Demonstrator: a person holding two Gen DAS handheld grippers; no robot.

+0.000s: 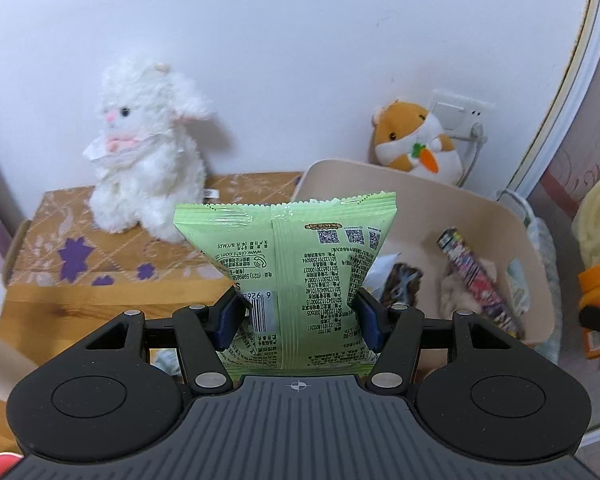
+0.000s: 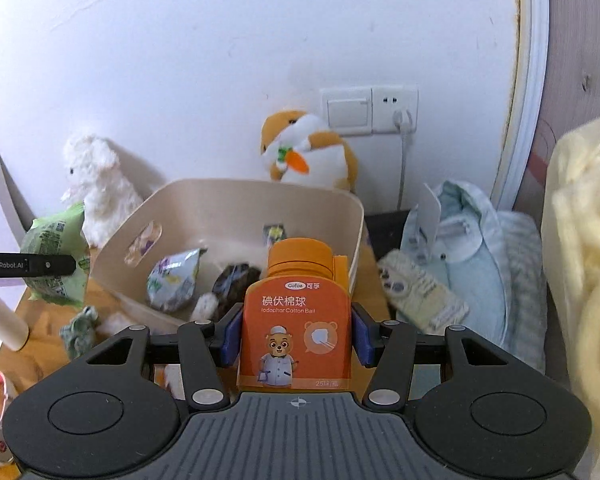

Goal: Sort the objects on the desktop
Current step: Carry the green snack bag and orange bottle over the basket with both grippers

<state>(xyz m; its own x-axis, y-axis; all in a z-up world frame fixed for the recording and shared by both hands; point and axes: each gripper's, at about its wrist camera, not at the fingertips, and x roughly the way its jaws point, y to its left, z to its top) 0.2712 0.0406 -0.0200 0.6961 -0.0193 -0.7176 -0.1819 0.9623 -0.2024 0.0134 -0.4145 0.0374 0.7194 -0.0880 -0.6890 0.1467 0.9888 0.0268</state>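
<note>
Two grips — crinkly green snack packet [image 1: 296, 280], glossy orange bottle [image 2: 296, 320].

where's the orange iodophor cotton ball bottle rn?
Right wrist view, centre: the orange bottle is clamped in the right gripper, in front of the beige bin.

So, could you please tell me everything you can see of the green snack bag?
The green snack bag is a pale green, glossy plastic pouch with crimped, zigzag ends, its back facing the camera: centre seam, barcode, small codes and fine print. It stands upright, unopened as far as visible, pinched at its middle between the blue pads of the left hand-held gripper, lifted in front of the beige bin.
</note>
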